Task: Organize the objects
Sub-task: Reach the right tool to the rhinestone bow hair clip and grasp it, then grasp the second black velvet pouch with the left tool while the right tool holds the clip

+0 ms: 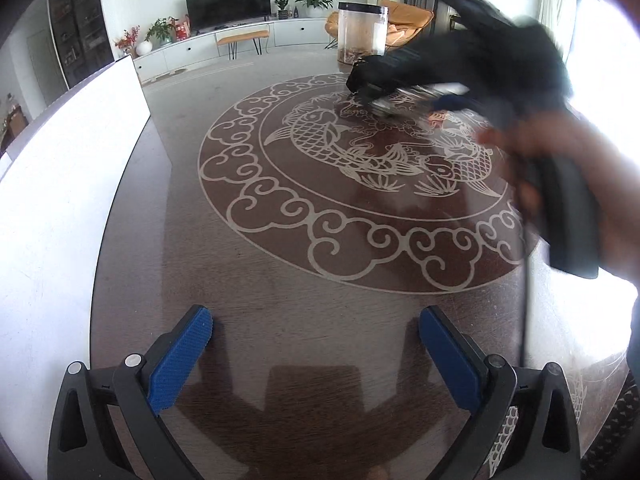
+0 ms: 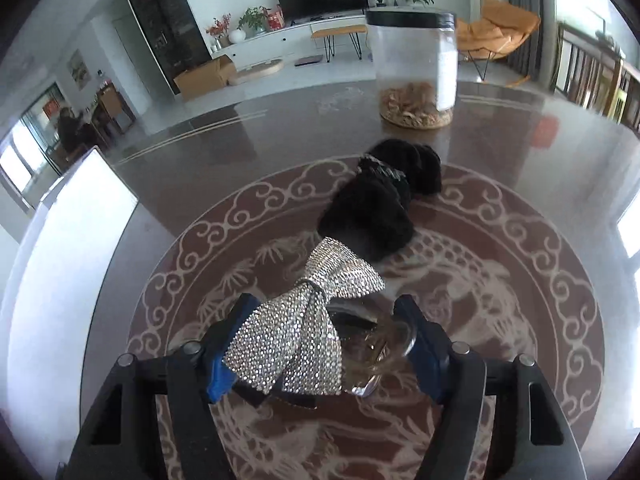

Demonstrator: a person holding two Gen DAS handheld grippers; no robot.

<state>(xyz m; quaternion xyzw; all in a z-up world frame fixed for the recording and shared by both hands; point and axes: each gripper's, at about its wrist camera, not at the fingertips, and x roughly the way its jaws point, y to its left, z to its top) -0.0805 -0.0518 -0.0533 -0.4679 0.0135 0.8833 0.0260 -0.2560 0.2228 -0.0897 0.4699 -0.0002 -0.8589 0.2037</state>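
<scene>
Round glossy dark table [image 2: 280,140], pale scrollwork medallion at centre, wide bare margin toward its near edge. Left gripper [image 1: 316,340]: spread, empty. Right gripper [image 2: 324,344]: clenched on rhinestone bow [image 2: 304,332], mid-table. Fuzzy black bow [image 2: 384,204] beyond; lidded clear jar [image 2: 414,64] near far edge.

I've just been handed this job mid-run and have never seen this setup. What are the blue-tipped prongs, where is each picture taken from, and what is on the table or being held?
No robot arm here: a person holds a two-finger gripper in each hand, with a fisheye camera on each looking along the fingers.

The left camera shows the left gripper open and empty above the dark table with its fish pattern. The person's right hand and its gripper appear blurred on the right.

The right camera shows the right gripper with a sparkly silver bow between its blue pads; whether it is clamped is unclear. Beyond lie a black fuzzy hair tie and a clear jar with a black lid.
</scene>
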